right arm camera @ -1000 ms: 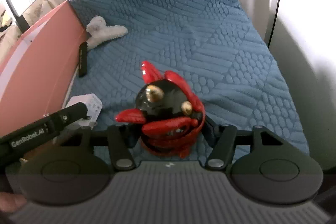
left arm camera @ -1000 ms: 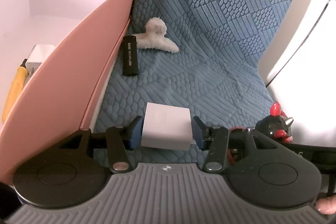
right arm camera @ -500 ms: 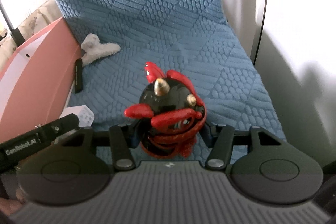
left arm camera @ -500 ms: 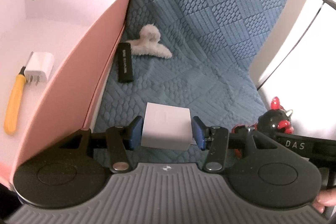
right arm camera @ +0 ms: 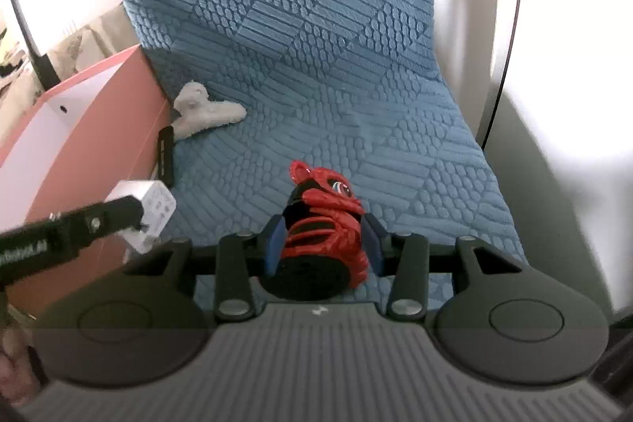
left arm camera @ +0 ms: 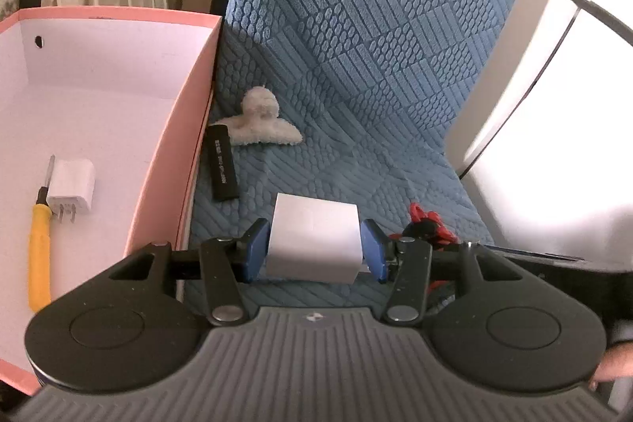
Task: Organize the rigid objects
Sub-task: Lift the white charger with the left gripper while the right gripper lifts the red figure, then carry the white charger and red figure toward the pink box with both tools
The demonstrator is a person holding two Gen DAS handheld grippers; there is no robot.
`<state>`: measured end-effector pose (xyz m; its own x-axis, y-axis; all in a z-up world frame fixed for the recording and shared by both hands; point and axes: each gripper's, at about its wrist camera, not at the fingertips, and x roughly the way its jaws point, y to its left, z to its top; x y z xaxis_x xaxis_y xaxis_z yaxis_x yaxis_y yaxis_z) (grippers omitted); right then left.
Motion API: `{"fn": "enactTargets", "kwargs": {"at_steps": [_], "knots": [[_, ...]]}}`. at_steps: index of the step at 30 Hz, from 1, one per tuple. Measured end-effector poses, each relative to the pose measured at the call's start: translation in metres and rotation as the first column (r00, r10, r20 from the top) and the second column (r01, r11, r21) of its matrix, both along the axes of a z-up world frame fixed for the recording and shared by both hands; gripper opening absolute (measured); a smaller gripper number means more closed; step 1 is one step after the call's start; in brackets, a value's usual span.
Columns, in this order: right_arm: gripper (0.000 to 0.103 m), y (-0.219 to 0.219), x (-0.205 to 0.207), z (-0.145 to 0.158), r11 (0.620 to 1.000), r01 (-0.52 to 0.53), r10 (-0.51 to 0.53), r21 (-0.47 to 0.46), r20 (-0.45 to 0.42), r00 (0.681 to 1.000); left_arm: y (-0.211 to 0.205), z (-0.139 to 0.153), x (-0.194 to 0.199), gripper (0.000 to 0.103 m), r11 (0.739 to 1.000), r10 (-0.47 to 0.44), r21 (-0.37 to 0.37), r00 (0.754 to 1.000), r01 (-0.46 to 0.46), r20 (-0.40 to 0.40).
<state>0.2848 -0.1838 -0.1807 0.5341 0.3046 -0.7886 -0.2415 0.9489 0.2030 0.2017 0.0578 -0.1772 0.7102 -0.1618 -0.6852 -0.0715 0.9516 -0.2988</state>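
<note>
Roughly midway, judging by the layout. Pink box [left arm camera: 170, 161] at frame left already holds a white plug adapter [left arm camera: 71, 184] and a yellow screwdriver [left arm camera: 38, 252]. Left gripper [left arm camera: 314, 248] is clamped on a white cube charger [left arm camera: 314, 238], lifted beside the box wall. Right gripper [right arm camera: 322, 244] grips a red-and-black figurine [right arm camera: 322, 220] at frame centre. Left to sort: black stick [left arm camera: 223, 163] and fluffy white hair claw [left arm camera: 259, 125], lying on the blue quilted mat [left arm camera: 356, 86] by the box.

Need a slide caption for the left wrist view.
Left claw grips a white cube beside the pink box holding a charger and screwdriver.
</note>
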Motion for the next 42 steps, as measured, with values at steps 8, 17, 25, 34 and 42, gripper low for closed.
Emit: {"fn": "enactTargets", "kwargs": {"at_steps": [8, 17, 25, 34, 42], "knots": [[0.048, -0.005, 0.002, -0.004, 0.999, 0.022, -0.021, 0.041, -0.03, 0.999, 0.0, 0.001, -0.008, 0.056, 0.999, -0.008, -0.047, 1.0, 0.009, 0.016], [0.057, -0.005, 0.004, -0.015, 0.998, 0.007, -0.002, 0.06, -0.086, 0.996, 0.002, 0.005, -0.008, 0.056, 0.998, -0.009, -0.07, 1.0, 0.011, 0.027], [0.054, 0.005, -0.022, -0.006, 0.998, -0.047, 0.046, -0.052, -0.016, 0.999, -0.001, 0.006, -0.01, 0.056, 0.997, -0.014, -0.073, 0.999, 0.016, 0.032], [0.043, -0.009, -0.023, -0.002, 0.999, -0.012, 0.011, -0.041, -0.03, 0.999, -0.002, 0.007, -0.008, 0.056, 0.997, -0.023, -0.077, 0.999, 0.026, 0.037], [0.059, 0.028, -0.017, 0.014, 0.915, -0.321, 0.34, -0.243, 0.041, 0.939, 0.0, 0.007, -0.008, 0.056, 0.996, -0.021, -0.081, 0.999, 0.024, 0.038]]}}
